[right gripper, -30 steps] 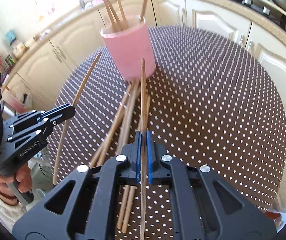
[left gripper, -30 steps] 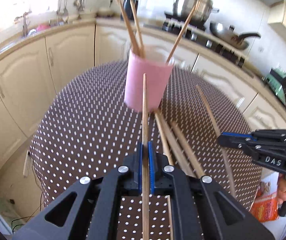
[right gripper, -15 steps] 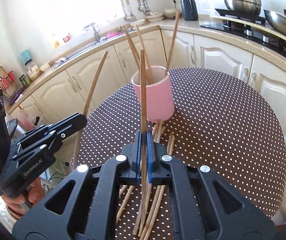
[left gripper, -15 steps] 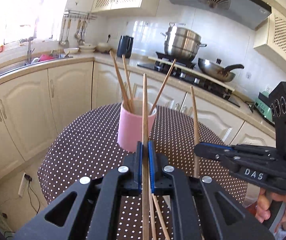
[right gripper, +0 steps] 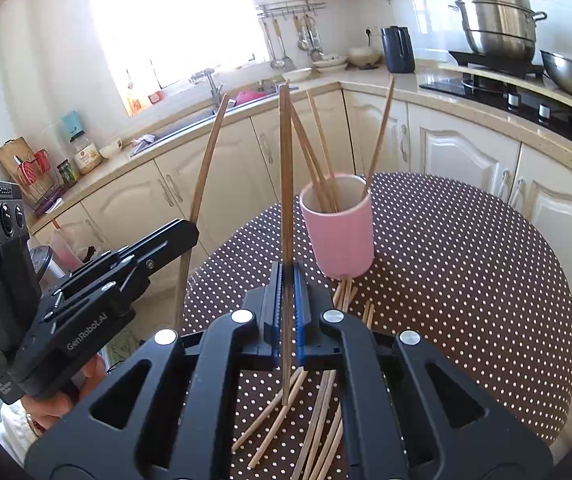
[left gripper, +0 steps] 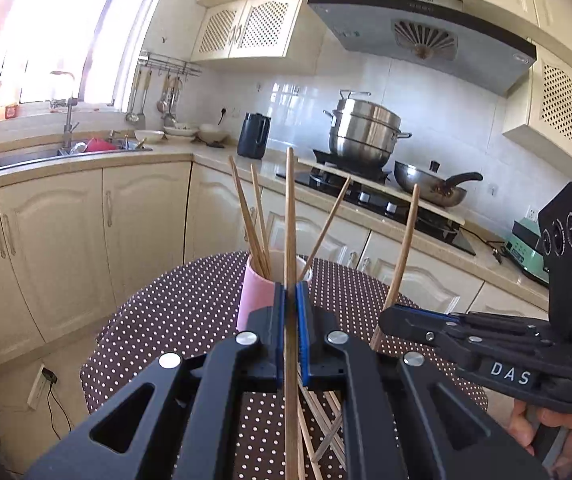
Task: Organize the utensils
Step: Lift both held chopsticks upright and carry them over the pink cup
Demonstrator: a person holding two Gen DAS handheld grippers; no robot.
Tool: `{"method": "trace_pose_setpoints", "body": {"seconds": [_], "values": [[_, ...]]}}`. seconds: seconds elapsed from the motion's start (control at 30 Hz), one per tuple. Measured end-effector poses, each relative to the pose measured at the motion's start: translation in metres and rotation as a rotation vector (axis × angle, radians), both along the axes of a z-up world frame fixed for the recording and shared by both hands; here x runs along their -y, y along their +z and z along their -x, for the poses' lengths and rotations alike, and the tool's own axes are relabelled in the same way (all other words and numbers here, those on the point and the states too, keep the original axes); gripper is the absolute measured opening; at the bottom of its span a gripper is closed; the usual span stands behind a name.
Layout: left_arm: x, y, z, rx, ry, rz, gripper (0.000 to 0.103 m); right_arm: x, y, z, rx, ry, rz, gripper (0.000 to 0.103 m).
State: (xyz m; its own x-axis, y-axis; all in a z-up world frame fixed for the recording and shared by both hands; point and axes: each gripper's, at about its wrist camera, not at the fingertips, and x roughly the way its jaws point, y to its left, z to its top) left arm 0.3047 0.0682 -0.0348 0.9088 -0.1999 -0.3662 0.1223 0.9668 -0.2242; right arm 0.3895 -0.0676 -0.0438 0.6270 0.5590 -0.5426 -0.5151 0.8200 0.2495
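each gripper is clamped on one chopstick, left (left gripper: 290, 312) and right (right gripper: 287, 284), sticks near upright. the pink cup (right gripper: 339, 228) stands on the bench (right gripper: 465, 264) just beyond both; the right looks nearer. loose chopsticks (right gripper: 317, 420) lie below.

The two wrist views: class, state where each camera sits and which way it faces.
Left wrist: sits on the left tool, faces the pink cup and stove; the right tool and a hand show at right.
Right wrist: sits on the right tool, faces the cup and sink; the left tool shows at left.
Shared: cup, dotted table, each tool's chopstick.
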Motion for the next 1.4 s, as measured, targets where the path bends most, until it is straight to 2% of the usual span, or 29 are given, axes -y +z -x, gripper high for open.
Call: {"method": "trace_pose_setpoints", "body": {"seconds": [0.37, 0.77, 0.97, 1.17, 1.4], "values": [[-0.011, 0.015, -0.006, 0.099, 0.053, 0.008, 0.006, -0.011, 0.010, -0.005, 0.059, 0.016, -0.015, 0.006], [-0.020, 0.023, -0.034, 0.173, 0.058, 0.017, 0.006, -0.016, 0.028, -0.027, 0.122, 0.017, -0.045, 0.006], [-0.032, 0.029, -0.057, 0.209, 0.041, 0.090, 0.006, -0.006, 0.050, -0.043, 0.171, -0.012, -0.087, 0.006], [-0.037, 0.032, -0.085, 0.239, 0.028, 0.162, 0.006, -0.002, 0.066, -0.062, 0.227, -0.032, -0.084, 0.006], [-0.030, 0.033, -0.118, 0.295, 0.042, 0.198, 0.006, 0.007, 0.080, -0.087, 0.267, -0.055, -0.117, 0.006]]}}
